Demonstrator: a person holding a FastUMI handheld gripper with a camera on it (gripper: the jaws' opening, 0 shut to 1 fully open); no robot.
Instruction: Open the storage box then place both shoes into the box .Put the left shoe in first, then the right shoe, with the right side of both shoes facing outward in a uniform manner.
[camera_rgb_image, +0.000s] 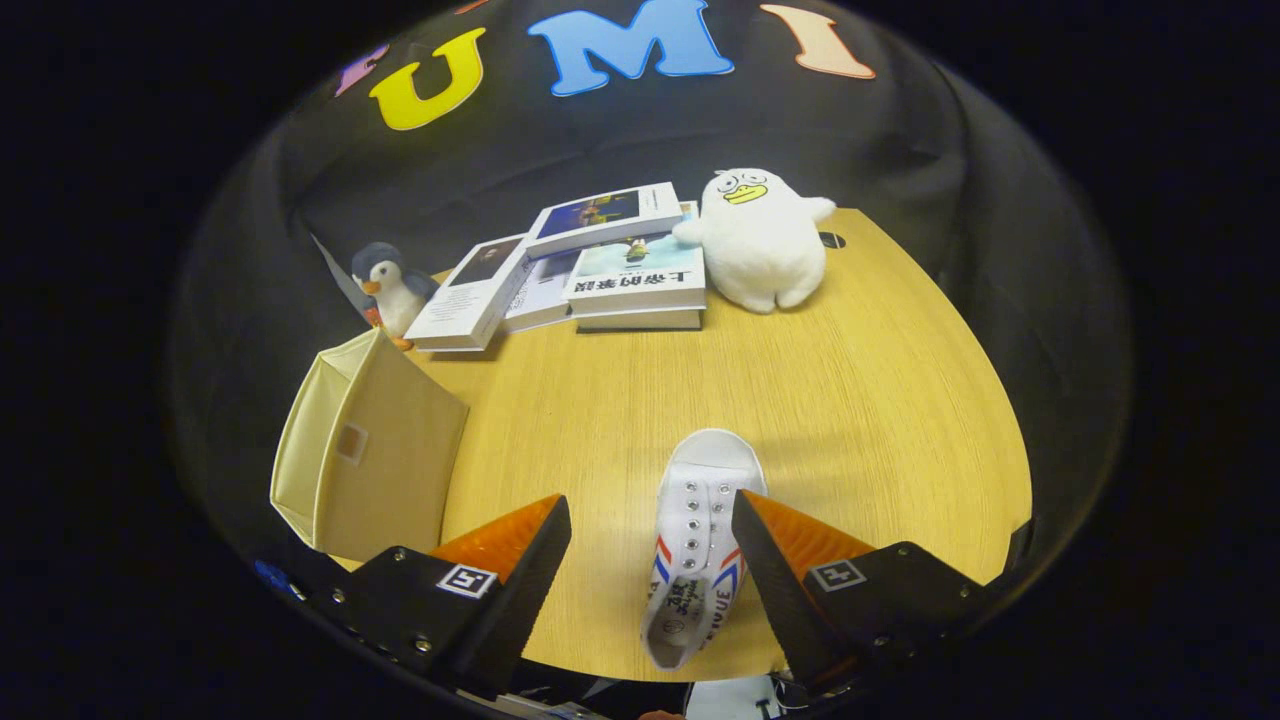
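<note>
We hold the gripper (650, 545) with fingers spread wide, clamping nothing. A white shoe (700, 545) lies on the table (860, 400) between them, nearer the right finger. The storage box (365, 460) sits off left; no shoe is packed yet.

One white canvas lace-up shoe (697, 545) lies near on the wooden desk (860, 400). One cream fabric storage box (365, 455) stands at left. Four books (600, 262) lie piled far off, flanked by two plush toys: one grey penguin (392, 287), one white duck (760, 240).
</note>
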